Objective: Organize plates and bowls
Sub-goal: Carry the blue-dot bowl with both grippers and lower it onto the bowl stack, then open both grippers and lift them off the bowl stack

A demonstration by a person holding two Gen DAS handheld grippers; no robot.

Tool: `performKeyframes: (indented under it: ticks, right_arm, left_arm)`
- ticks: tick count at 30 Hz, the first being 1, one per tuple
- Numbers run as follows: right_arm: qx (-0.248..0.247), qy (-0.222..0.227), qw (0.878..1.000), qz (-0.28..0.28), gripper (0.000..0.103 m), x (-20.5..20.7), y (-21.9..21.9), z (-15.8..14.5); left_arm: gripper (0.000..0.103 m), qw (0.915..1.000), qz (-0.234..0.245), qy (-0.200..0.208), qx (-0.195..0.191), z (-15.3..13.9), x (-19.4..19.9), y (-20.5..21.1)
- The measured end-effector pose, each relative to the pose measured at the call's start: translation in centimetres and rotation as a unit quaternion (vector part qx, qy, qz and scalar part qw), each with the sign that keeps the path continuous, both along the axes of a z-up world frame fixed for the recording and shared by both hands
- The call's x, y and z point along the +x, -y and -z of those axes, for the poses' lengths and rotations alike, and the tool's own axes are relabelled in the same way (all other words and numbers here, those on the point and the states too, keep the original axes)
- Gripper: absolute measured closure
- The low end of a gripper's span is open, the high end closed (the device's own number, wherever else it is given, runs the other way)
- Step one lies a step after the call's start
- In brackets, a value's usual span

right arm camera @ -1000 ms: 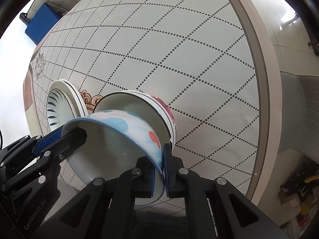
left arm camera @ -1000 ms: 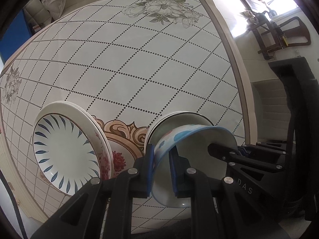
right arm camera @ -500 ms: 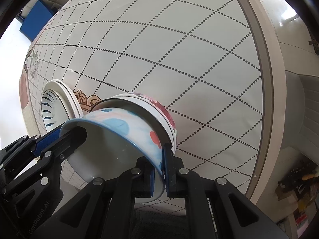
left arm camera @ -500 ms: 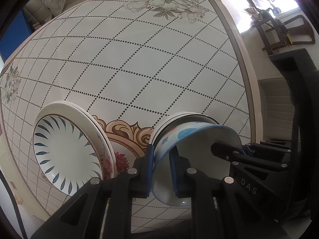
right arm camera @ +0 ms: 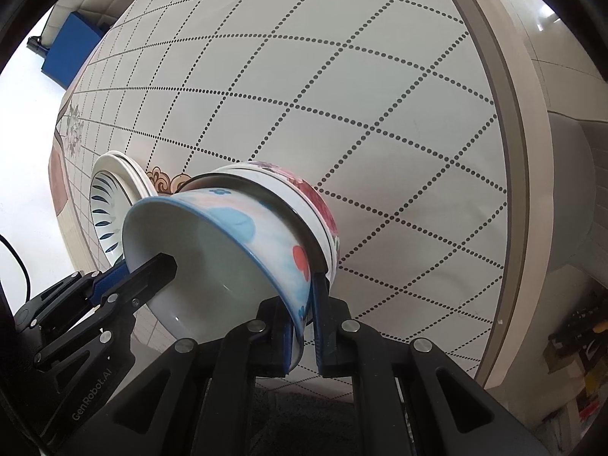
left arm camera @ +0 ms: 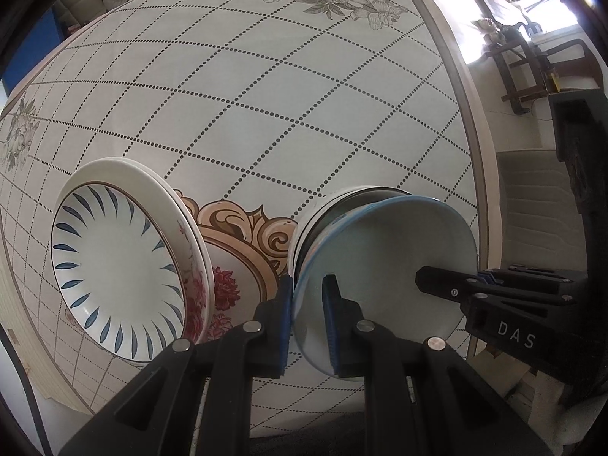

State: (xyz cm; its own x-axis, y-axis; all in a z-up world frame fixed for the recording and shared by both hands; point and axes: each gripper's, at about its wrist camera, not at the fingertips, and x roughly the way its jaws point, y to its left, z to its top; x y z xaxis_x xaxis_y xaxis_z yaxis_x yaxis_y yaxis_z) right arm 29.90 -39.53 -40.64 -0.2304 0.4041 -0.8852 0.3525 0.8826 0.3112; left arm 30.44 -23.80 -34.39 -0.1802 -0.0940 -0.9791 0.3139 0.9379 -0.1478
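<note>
Downward-tilted, both grippers, left gripper (left arm camera: pixel 307 315) and right gripper (right arm camera: pixel 306 326), pinch bowl (right arm camera: pixel 212 266) rim.

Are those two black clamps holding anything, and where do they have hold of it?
Yes. The left gripper and right gripper both pinch the rim of the blue-patterned bowl, on opposite sides, over the stacked bowls.

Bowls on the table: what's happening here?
Both tongs, left and right, are shut on opposite rims of the blue-patterned bowl, held tilted into the floral bowl stack on the table. It looks partly nested, not yet released. The plate stack sits beside it.
</note>
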Motion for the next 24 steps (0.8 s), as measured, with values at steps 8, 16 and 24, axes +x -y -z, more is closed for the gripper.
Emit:
performKeyframes:
  ticks: [8,16,24]
  right_arm:
    - [0.010,-0.009,1.000,0.014,0.092,-0.2,0.5,-0.3]
    - [0.020,-0.016,0.999,0.027,0.091,-1.0,1.1,-0.3]
    - [0.027,-0.015,0.999,0.035,0.094,-1.2,1.4,0.0]
  left_arm:
    - [0.090,0.9999,-0.009,-0.003,-0.003,-0.2,0.3,-0.4]
    - [0.090,0.9999,-0.011,-0.001,-0.003,-0.3,0.2,-0.4]
    - [0.090,0.9999,-0.008,0.007,-0.001,-0.6,0.1,0.0]
